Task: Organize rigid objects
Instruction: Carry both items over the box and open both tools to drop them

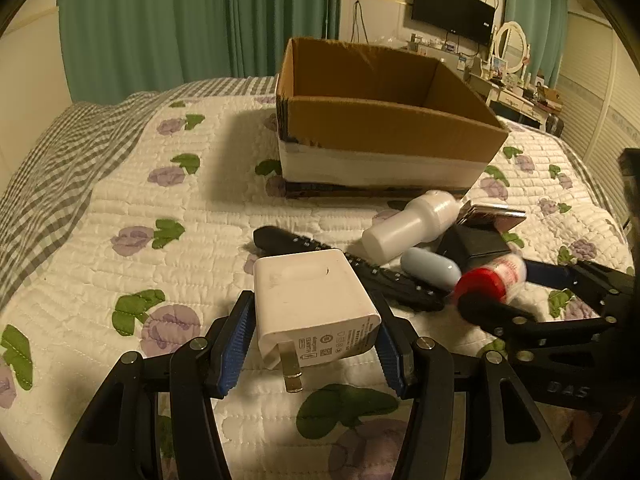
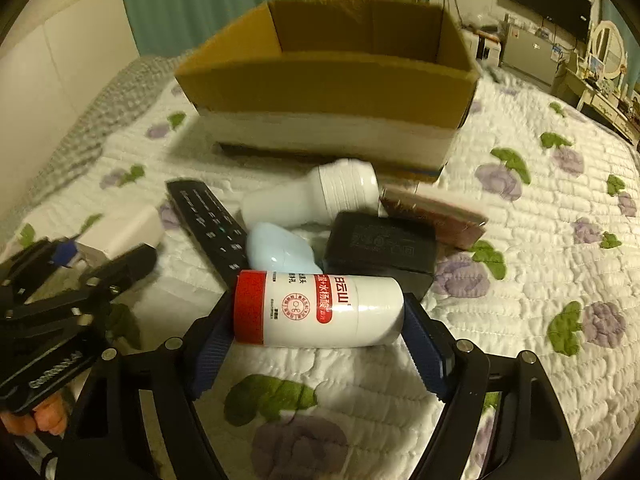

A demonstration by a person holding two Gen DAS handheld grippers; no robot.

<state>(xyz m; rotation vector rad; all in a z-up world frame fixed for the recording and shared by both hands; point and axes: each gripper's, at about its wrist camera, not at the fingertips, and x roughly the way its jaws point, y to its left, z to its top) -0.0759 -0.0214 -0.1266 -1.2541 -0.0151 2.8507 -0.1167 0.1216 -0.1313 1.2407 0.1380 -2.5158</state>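
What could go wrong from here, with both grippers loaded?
1. The left gripper holds the white charger only by its near end, so it may pivot or slip.
2. The right gripper clamps the red-capped bottle end to end; that round body could roll out.
3. Both must clear the cardboard box wall, and the grippers sit close enough to bump.

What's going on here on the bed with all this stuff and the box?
A person is tidying small items with two handheld grippers. The left gripper is clamped on a white charger plug, and the right gripper grips a red-capped white bottle lying sideways. A remote, a plain white bottle, a pale blue case and a black adapter lie on the quilt. The cardboard box behind them looks empty.
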